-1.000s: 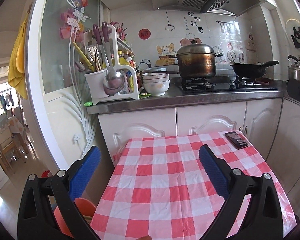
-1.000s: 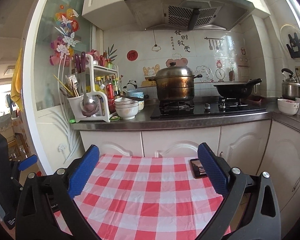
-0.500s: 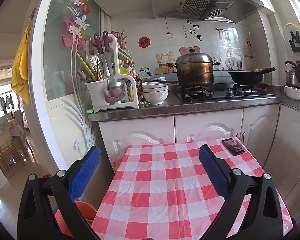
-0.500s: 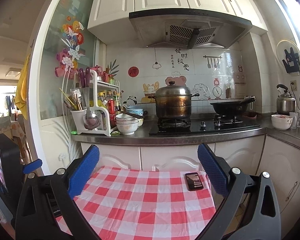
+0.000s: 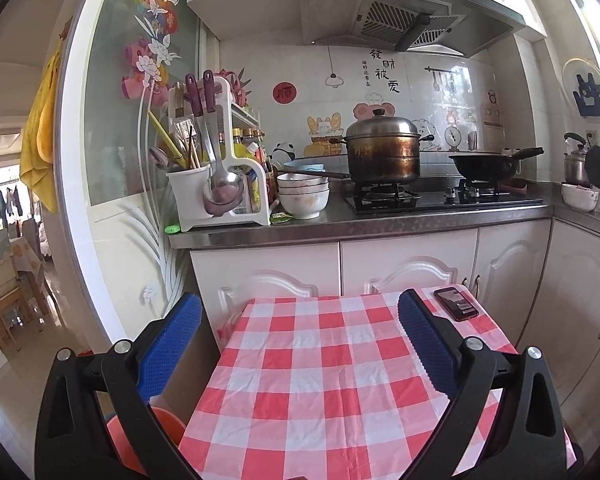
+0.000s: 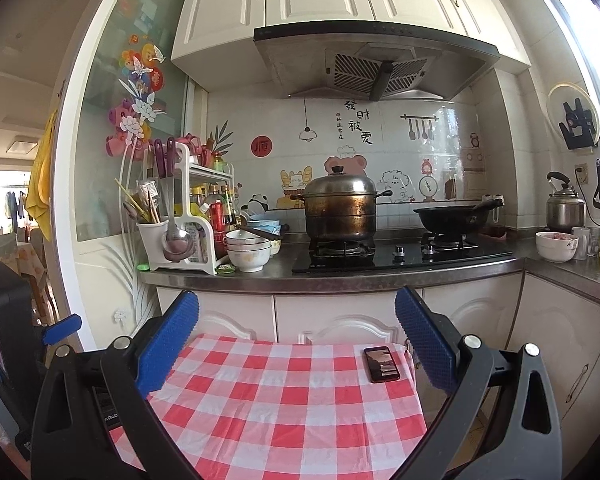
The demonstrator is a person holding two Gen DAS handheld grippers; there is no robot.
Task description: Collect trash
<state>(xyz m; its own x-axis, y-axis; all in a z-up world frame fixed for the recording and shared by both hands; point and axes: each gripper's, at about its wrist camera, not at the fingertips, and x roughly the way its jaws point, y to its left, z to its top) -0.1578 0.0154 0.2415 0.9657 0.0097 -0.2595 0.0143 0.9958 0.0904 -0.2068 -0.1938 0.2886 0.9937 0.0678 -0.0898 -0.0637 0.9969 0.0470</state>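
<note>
Trash collection: no progress is shown.
Left gripper [image 5: 300,338] and right gripper [image 6: 296,332] are held wide, empty, above the checked table [image 5: 324,380]; only a phone [image 6: 381,364] is seen at its far right corner.

Both cameras look forward between their own tongs, over the checked table [image 5: 324,380] toward the stove counter [image 6: 340,276]; the right view sits higher. Both share the phone [image 6: 381,364].

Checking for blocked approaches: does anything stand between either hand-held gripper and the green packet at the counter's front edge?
Nothing visible does. The green packet lies at the counter's front edge, open from the front, between the white rack and the stacked bowls. The left hand-held gripper and right hand-held gripper are both open and empty.
</note>
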